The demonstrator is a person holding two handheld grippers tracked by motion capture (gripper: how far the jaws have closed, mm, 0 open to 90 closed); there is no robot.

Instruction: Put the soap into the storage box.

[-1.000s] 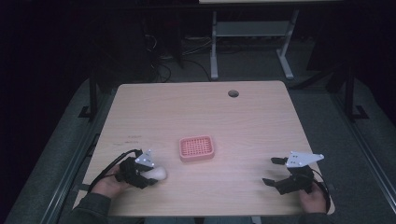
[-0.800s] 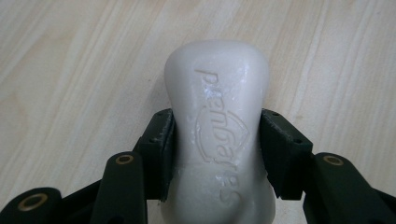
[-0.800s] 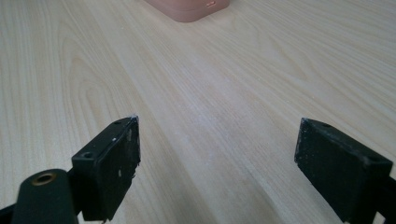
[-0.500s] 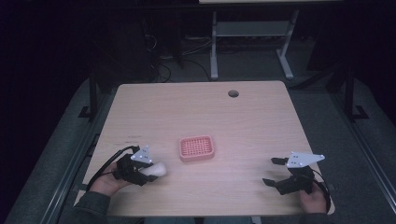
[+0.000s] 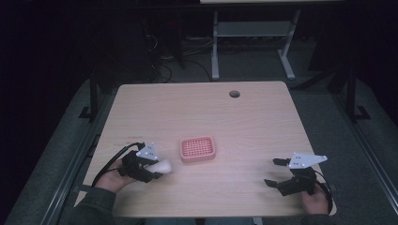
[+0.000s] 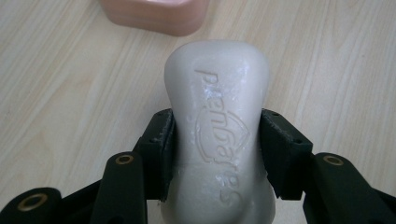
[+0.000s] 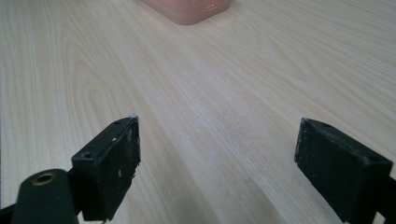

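The left gripper (image 5: 157,169) clamps a white, waisted bar of soap (image 6: 219,135) across its narrow middle, long axis running forward toward the pink slotted plastic soap dish (image 5: 197,148) — just ahead. The right gripper (image 5: 276,172) gapes empty, well apart.

Matt pale wood-grain table (image 5: 263,126), waxy embossed soap bar (image 6: 219,121), pink plastic dish (image 5: 197,148)

tongs (image 7: 217,163) jaws wide apart, empty | wooden table (image 7: 233,93) below | pink tray (image 7: 187,8) at top edge
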